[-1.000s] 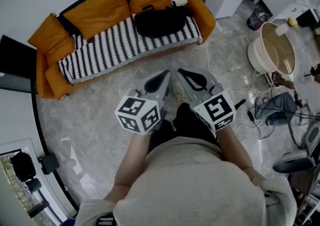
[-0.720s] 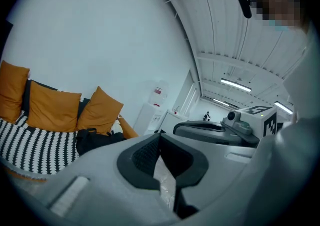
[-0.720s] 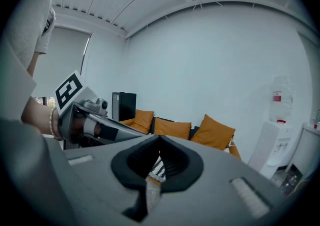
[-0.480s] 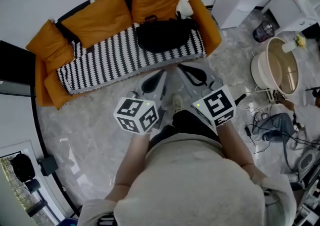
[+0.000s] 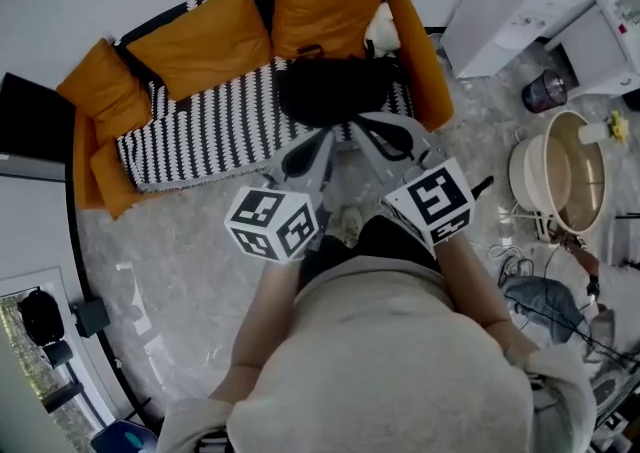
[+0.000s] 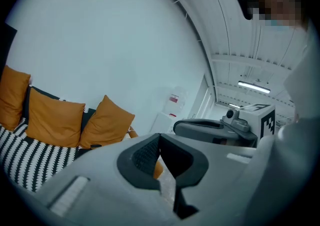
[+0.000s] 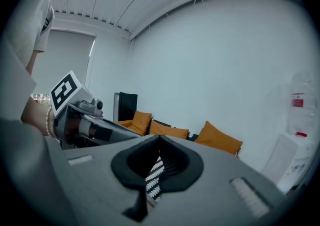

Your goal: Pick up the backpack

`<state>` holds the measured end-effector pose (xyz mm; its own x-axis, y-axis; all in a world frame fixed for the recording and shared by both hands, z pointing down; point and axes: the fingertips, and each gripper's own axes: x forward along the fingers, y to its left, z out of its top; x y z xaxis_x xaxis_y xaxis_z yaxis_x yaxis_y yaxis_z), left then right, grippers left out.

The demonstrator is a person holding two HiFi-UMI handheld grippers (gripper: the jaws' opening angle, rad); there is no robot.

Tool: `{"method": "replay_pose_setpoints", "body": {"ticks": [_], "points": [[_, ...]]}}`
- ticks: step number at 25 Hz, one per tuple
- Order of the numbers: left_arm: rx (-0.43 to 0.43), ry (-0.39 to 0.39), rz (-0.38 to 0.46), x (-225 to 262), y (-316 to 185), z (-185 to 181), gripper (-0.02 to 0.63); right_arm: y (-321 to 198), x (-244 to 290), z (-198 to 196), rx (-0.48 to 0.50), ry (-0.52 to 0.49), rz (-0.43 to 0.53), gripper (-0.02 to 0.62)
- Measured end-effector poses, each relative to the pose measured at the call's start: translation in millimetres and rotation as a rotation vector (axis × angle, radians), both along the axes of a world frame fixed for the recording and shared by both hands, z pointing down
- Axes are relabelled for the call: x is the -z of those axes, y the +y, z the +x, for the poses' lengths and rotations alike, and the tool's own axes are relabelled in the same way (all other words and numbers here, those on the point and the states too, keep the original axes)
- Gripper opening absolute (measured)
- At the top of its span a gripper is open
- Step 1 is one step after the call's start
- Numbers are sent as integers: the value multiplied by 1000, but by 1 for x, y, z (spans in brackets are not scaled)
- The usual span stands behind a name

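backpack [image 5: 335, 89] lay on the striped sofa [image 5: 200, 131]; we held our left gripper [image 5: 322, 141] and right gripper [image 5: 368, 129] just short of it, both closed and holding nothing.

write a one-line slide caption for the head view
Shut left gripper and right gripper point at a black backpack lying on an orange sofa.

1. Head view: mounted on the person's head, facing forward and steeply down. The left gripper [image 5: 322, 146] and right gripper [image 5: 368, 131] are near; the orange sofa [image 5: 200, 121] lies beyond them, far.
2. Left gripper view: rides on the left gripper, looks along its jaws, nearly level, toward the sofa and the white wall [image 6: 125, 45]. The right gripper appears close at right.
3. Right gripper view: mirrored arrangement; the left gripper appears close at left.
4. Shared: the sofa, in all three views.
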<state>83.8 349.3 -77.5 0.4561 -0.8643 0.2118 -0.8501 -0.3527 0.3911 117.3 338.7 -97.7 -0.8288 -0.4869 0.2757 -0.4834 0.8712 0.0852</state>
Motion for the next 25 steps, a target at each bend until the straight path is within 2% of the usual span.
{"method": "replay_pose_setpoints", "body": {"ticks": [4,10,15,20,25], "points": [[12,-3,-18,-5,-15,4,5,-16,-5,5,6,-8,-20,3],[16,0,-60,-16,-31,4,5,-34,-2,5,-10,-30,1,3],[-52,-9,-80,-22,-53,15,5,-54,-21,0,-32,-7,-66,3],[-101,-15,-91,-32,-84,-1,5,-91,-32,-12,-91,-11,-86,3],[-144,-20,-119,-39,-130,-34,5,-129,-39,-42,-129,-11,-109,3]]}}
